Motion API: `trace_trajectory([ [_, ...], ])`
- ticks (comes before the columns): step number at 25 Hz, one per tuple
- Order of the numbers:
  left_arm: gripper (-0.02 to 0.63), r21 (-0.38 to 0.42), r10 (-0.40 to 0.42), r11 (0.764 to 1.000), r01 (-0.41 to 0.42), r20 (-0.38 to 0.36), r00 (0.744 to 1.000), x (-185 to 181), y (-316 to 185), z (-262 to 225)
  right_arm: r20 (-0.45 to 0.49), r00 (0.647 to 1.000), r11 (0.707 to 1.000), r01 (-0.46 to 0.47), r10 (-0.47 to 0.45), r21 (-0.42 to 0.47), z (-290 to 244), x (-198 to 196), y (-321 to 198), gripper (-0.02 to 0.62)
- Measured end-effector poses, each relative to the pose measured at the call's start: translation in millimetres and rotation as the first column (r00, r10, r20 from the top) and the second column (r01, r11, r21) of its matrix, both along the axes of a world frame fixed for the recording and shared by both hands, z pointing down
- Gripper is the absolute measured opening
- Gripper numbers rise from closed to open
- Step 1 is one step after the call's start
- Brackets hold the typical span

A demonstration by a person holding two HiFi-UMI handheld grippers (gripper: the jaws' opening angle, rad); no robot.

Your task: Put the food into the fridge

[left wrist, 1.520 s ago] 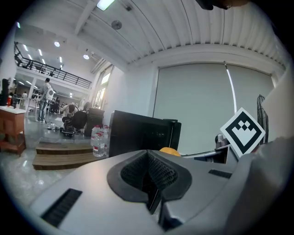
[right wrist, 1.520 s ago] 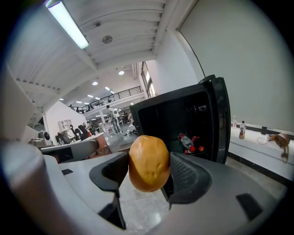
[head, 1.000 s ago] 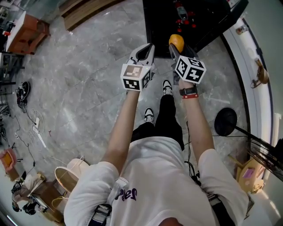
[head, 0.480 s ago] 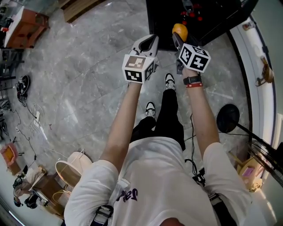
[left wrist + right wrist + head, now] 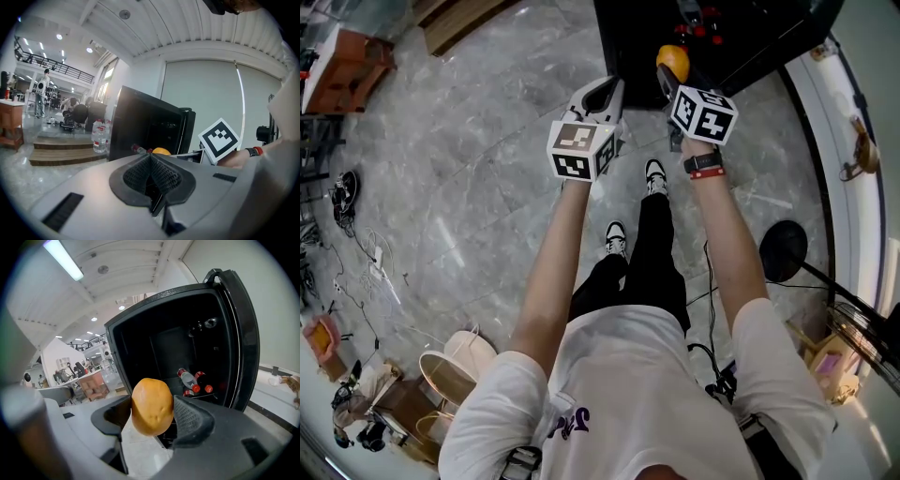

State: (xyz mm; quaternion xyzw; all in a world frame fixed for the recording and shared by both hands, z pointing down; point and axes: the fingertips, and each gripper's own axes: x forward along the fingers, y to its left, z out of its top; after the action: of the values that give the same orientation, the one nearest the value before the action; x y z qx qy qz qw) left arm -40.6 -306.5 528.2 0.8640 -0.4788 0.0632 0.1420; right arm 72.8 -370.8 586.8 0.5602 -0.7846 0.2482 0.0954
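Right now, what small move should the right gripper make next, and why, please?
Probably ease the right gripper forward into the fridge: its jaws grip the orange food, the fridge stands open straight ahead, and bottles lie further inside.

In your head view, the top edge cuts off the fridge (image 5: 626, 45) and its bottles (image 5: 694, 19). Your right gripper (image 5: 671, 75) hides the lower part of the orange food (image 5: 673, 58).
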Motion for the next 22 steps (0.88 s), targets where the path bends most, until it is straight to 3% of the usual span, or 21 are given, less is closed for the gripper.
trace_trajectory([
  [16, 0.018, -0.028, -0.029, 0.999, 0.029, -0.028, 0.999, 2, -26, 25, -0.065, 0.998, 1.000, -0.005, 0.003, -0.022, 30, 2, -43, 0.296],
  [22, 0.018, -0.038, -0.031, 0.999, 0.031, 0.005, 1.000, 3, -40, 31, -0.048, 0.999, 1.000, 0.008, -0.010, -0.030, 41, 4, -60, 0.296],
])
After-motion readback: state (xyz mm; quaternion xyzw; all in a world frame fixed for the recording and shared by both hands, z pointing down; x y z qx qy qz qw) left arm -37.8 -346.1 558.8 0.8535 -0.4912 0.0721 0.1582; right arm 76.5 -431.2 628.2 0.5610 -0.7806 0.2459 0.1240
